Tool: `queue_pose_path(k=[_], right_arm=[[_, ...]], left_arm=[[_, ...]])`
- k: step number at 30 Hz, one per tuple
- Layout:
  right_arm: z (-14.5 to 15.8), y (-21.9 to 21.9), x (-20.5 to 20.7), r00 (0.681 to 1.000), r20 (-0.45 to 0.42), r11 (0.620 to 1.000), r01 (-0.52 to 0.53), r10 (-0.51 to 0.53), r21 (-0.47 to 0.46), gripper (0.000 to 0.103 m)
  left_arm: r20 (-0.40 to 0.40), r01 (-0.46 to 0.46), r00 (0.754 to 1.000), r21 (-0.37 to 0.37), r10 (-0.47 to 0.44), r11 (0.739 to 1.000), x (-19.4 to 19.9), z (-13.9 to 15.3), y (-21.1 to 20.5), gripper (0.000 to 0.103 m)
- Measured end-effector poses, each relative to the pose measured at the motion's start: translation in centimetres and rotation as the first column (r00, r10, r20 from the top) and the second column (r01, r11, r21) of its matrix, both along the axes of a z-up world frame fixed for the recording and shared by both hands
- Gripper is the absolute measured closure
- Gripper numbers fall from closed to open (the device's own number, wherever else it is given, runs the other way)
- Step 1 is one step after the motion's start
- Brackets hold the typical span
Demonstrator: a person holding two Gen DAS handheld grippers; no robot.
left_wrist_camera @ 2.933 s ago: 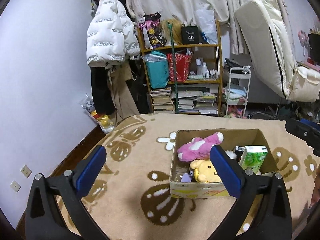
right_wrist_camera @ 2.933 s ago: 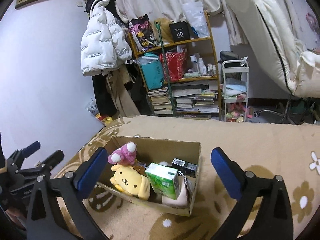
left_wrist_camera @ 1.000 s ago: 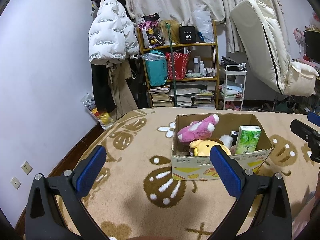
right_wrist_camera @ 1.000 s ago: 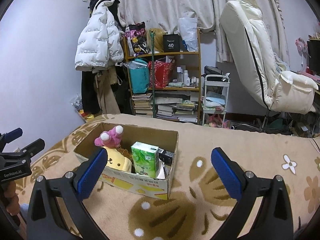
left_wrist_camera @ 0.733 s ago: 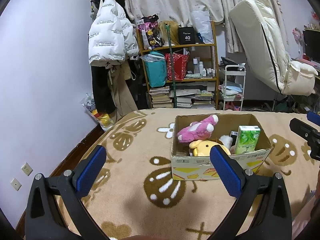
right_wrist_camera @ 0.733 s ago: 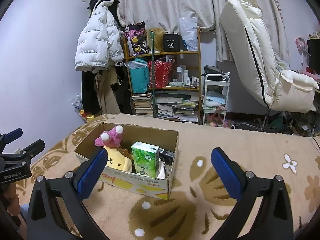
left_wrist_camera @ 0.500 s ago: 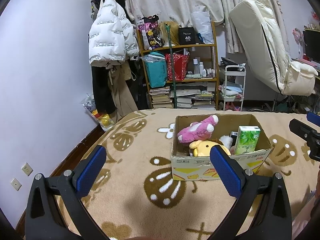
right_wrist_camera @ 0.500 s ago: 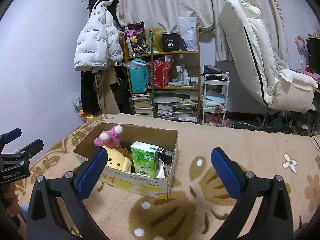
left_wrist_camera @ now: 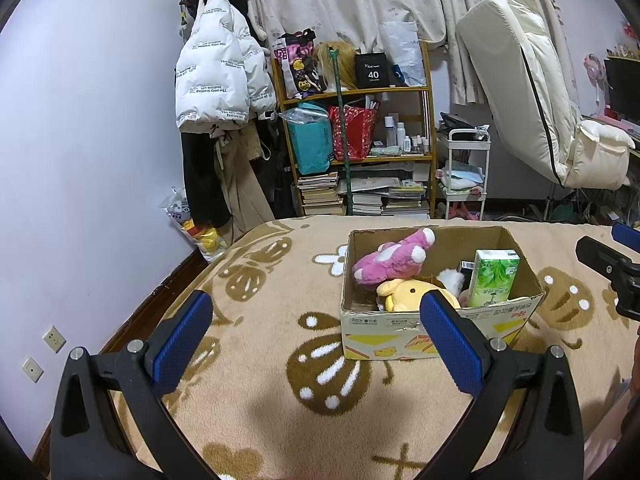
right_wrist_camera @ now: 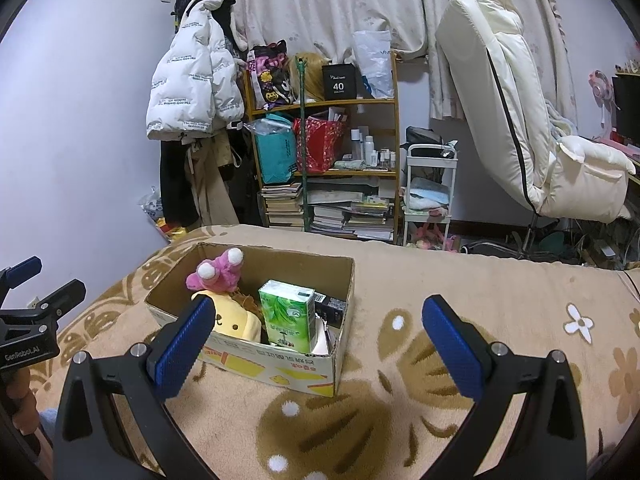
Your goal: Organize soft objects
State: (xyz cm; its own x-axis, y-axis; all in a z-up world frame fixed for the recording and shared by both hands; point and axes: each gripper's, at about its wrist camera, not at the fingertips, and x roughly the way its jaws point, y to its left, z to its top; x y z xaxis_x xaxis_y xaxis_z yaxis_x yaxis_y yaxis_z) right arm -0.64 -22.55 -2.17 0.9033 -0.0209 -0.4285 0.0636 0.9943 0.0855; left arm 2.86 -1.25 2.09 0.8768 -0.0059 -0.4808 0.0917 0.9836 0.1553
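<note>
Fingers (left_wrist_camera: 448,334) of left gripper (left_wrist_camera: 316,328) & right gripper (right_wrist_camera: 318,330) spread wide, empty, above blanket (left_wrist_camera: 260,380). Ahead: cardboard box (left_wrist_camera: 400,332) w/ pink plush (left_wrist_camera: 388,262), yellow plush (left_wrist_camera: 404,294), green tissue pack (left_wrist_camera: 494,276), maybe a dark box behind.

Lilac wall (left_wrist_camera: 100,120), cluttered wooden shelf (left_wrist_camera: 360,136), cream curtains (right_wrist_camera: 320,0).

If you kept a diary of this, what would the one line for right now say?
left gripper: open, empty | right gripper: open, empty | cardboard box: on blanket, holds pink plush, yellow plush, green tissue pack
</note>
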Motion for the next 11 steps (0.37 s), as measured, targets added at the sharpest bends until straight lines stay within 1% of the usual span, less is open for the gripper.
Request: queue_pose_path(k=[11], right_arm=[[0.12, -0.09, -0.01, 1.000, 0.000, 1.000, 0.000, 0.000, 0.002, 0.000]], left_arm=[[0.000, -0.001, 1.000, 0.002, 0.001, 1.000, -0.02, -0.01, -0.07, 0.001]])
